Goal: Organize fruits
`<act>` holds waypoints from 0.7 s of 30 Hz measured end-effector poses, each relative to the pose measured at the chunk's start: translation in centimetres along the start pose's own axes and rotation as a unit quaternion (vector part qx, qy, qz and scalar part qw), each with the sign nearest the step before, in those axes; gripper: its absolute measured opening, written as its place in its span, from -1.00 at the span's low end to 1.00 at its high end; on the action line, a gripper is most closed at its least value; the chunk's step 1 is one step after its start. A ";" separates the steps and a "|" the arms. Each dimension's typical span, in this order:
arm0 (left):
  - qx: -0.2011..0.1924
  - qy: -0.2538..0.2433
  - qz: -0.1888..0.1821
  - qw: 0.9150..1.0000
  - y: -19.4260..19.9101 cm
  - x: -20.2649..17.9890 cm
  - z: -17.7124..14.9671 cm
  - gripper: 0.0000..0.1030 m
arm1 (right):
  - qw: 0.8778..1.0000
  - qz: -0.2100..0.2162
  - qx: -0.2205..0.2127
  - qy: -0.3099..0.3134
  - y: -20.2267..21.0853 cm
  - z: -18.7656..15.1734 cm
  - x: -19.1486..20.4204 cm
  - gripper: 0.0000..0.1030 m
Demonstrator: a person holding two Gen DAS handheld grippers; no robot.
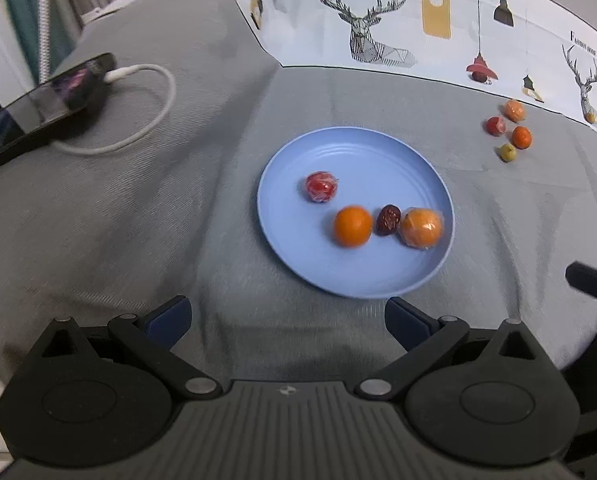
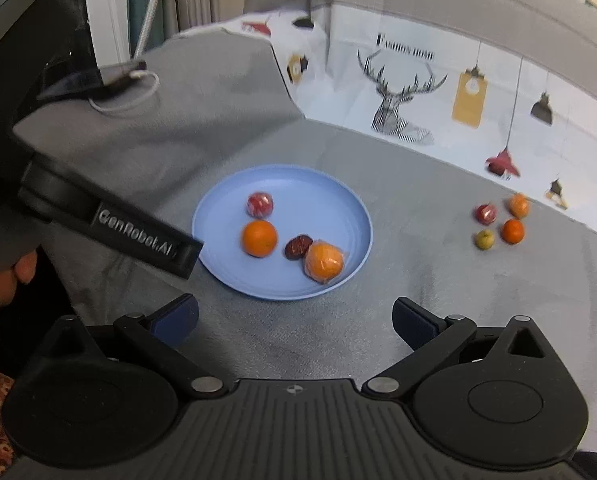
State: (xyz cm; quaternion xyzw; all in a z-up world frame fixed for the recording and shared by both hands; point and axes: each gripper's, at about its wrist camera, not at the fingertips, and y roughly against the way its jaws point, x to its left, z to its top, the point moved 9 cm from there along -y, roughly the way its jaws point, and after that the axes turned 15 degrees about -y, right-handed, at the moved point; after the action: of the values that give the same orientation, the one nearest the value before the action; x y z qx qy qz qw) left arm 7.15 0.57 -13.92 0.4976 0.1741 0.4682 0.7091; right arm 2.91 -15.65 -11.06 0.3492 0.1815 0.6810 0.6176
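A light blue plate [image 1: 298, 152] [image 2: 338, 200] lies on the grey cloth. On it rest a wrapped red fruit [image 1: 321, 187] [image 2: 260, 204], a bare orange [image 1: 353, 226] [image 2: 259, 238], a dark red date [image 1: 388, 220] [image 2: 297, 247] and a wrapped orange [image 1: 421, 228] [image 2: 324, 261]. Off to the right sits a loose cluster: two small oranges [image 1: 521, 137] [image 2: 513, 231], a red fruit [image 1: 496, 125] [image 2: 485, 214] and a yellow-green one [image 1: 508, 152] [image 2: 484, 239]. My left gripper [image 1: 287, 318] is open and empty, just short of the plate. My right gripper [image 2: 294, 320] is likewise open and empty.
A phone [image 1: 54, 92] with a white charging cable [image 1: 154, 120] lies at the far left. A printed white cloth with deer and lamps [image 1: 378, 20] [image 2: 418, 100] covers the back. The left gripper's body [image 2: 110, 216], with a hand behind it, reaches in beside the plate.
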 end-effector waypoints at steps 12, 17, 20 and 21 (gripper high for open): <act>-0.039 0.008 0.034 0.999 5.0 -0.5 -1.5 0.99 | 0.998 -0.005 -0.061 -0.005 5.1 -0.4 -0.1 0.99; -0.051 0.003 0.042 0.998 6.3 -0.9 -1.5 0.99 | 0.997 -0.009 -0.080 -0.013 6.3 -0.3 -0.5 0.99; -0.056 -0.003 0.045 0.997 6.7 -1.1 -1.6 0.99 | 0.996 -0.009 -0.087 -0.013 6.8 -0.2 -0.5 0.99; -0.058 -0.004 0.046 0.997 6.9 -1.2 -1.6 0.99 | 0.996 -0.010 -0.089 -0.012 6.9 -0.2 -0.5 0.99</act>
State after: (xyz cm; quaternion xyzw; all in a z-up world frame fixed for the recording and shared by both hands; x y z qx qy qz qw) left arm 2.04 0.89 -8.93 0.4653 0.1209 0.5076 0.7150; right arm -2.19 -17.29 -6.63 0.2992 0.1155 0.6842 0.6550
